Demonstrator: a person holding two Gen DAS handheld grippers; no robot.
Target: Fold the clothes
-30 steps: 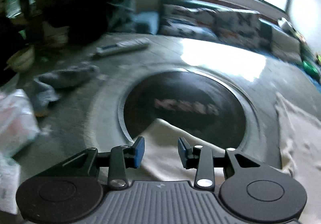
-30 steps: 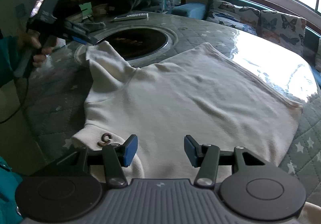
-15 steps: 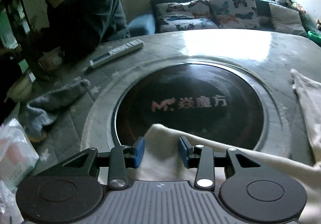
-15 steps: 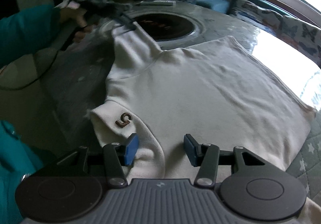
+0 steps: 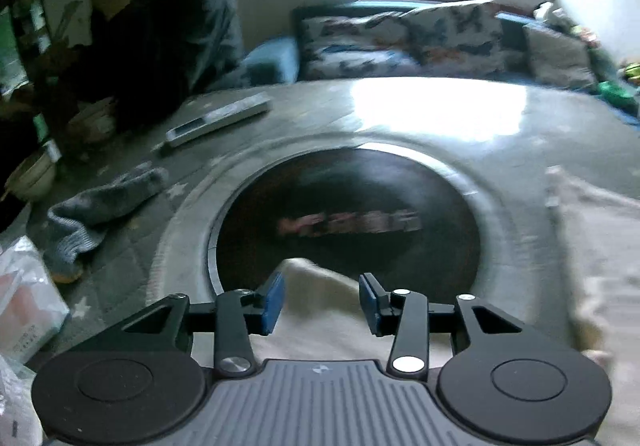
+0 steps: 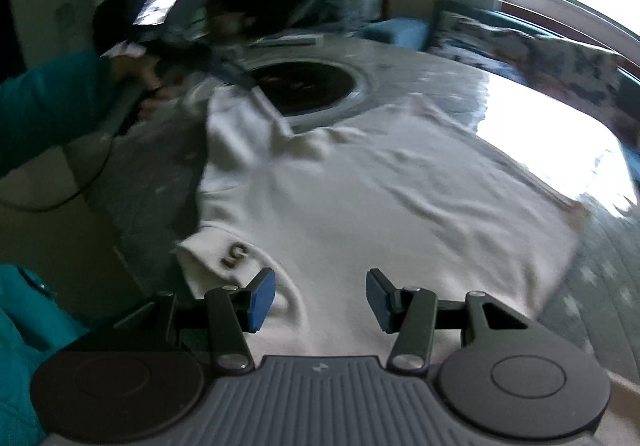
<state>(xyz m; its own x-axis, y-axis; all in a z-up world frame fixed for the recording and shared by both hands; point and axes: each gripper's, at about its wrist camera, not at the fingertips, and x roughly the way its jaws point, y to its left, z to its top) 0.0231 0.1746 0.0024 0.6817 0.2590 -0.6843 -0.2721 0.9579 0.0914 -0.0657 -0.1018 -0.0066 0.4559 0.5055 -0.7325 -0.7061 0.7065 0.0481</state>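
The white knit short-sleeved top (image 6: 360,198) lies spread flat on the grey star-patterned round table (image 6: 592,286), front up, with its collar end toward the right wrist camera and its hem toward the far bright side of the table, so its long axis runs away from that camera and slightly to the right. A small brown letter-like emblem (image 6: 236,252) sits on the near left corner of the top, just beyond the right gripper's left pad. One sleeve (image 6: 240,118) stretches away to the left of the body, reaching the rim of the round black glass cooktop (image 6: 304,86) set into the table, and its end overlaps that rim. From the left wrist view the same sleeve (image 5: 320,298) rises as a pale cloth tongue over the near edge of the cooktop (image 5: 352,222), pointing toward its centre. The left gripper (image 5: 320,300) is spread, its blue pads standing on either side of the sleeve tip without visibly pinching it. The right gripper (image 6: 316,300) is also spread wide, hovering over the collar end of the top with cloth between the pads but not squeezed. Left of the cooktop lie a crumpled grey towel (image 5: 100,206) and, farther back, a long silver remote control (image 5: 218,120). A person in a dark jacket (image 5: 160,26) leans over the far left of the table, and butterfly-print cushions (image 5: 400,34) line a blue sofa beyond the cooktop.
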